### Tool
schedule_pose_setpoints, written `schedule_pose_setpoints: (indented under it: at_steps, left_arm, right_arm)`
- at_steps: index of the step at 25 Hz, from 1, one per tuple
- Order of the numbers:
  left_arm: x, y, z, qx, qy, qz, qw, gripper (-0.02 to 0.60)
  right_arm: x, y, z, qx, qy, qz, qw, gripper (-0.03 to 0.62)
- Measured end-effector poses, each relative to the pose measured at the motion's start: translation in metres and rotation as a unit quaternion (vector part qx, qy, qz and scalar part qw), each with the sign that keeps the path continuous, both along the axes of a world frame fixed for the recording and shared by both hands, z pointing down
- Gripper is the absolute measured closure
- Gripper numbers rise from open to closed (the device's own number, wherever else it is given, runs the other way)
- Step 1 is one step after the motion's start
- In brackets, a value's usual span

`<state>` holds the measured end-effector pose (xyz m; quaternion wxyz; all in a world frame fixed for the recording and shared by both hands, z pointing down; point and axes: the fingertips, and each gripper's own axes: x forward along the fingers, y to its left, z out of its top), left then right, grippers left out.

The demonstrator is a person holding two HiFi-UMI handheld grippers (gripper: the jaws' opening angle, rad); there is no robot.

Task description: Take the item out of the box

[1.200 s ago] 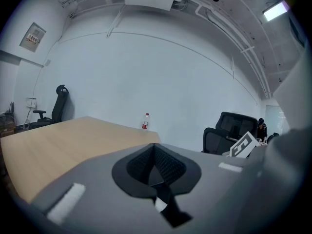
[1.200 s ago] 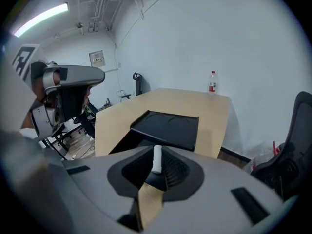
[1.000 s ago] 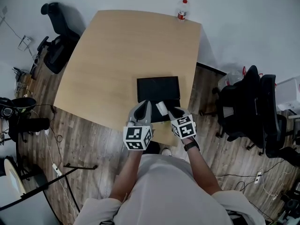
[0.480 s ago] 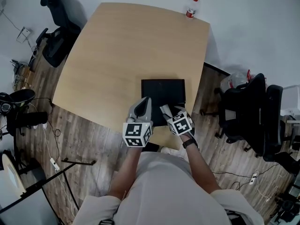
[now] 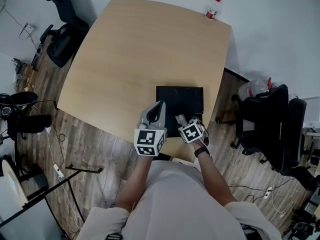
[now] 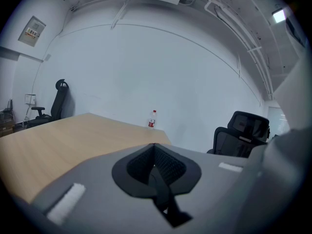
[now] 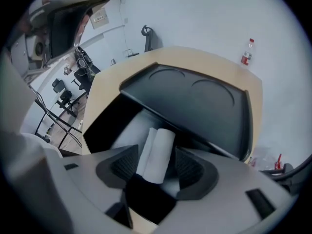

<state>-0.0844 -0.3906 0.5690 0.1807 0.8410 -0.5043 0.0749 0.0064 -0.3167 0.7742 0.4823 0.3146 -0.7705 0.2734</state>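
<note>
Grey right hand-held gripper (image 7: 157, 161): I see jaws spread wide, pads not pressing the white roll (image 7: 156, 150) between them | left hand-held gripper (image 6: 155, 152): closed on nothing | roll: plain, smooth, double-lobed, long axis running away along the jaws | sits in black box's (image 7: 195, 101) near opening, on table (image 5: 140, 49) | far bottle's (image 5: 213, 8) red label too small to read

The table (image 5: 125, 59) is showing a smooth, matt, pale wood top. The box (image 5: 180, 96) is looking like black plastic with a dull sheen. The roll (image 7: 157, 150) is looking like soft, matt white paper or cloth. The right gripper (image 7: 156, 164) is showing smooth grey matt plastic, its pads (image 7: 189, 167) black and ribbed. The floor (image 5: 90, 144) is showing grained wood planks.
</note>
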Motion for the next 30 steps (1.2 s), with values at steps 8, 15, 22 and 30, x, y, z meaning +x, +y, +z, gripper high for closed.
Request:
schedule_pose_setpoints:
  at_steps: [8, 15, 22, 30]
  left_arm:
    - [-0.010, -0.002, -0.001, 0.001, 0.002, -0.011, 0.9999, 0.574]
    - [-0.013, 0.004, -0.004, 0.006, 0.003, -0.015, 0.9999, 0.574]
    - [-0.012, 0.016, -0.010, 0.010, 0.004, -0.016, 0.9998, 0.574]
    - [0.011, 0.053, -0.019, 0.007, 0.009, 0.013, 0.9998, 0.574]
  right_arm:
    - [0.002, 0.001, 0.014, -0.012, 0.021, -0.002, 1.000, 0.379]
    - [0.007, 0.006, 0.012, -0.009, 0.037, -0.009, 0.999, 0.445]
    - [0.007, 0.015, -0.006, 0.007, 0.022, -0.007, 1.000, 0.447]
    - [0.000, 0.031, -0.044, 0.037, -0.025, 0.004, 0.999, 0.447]
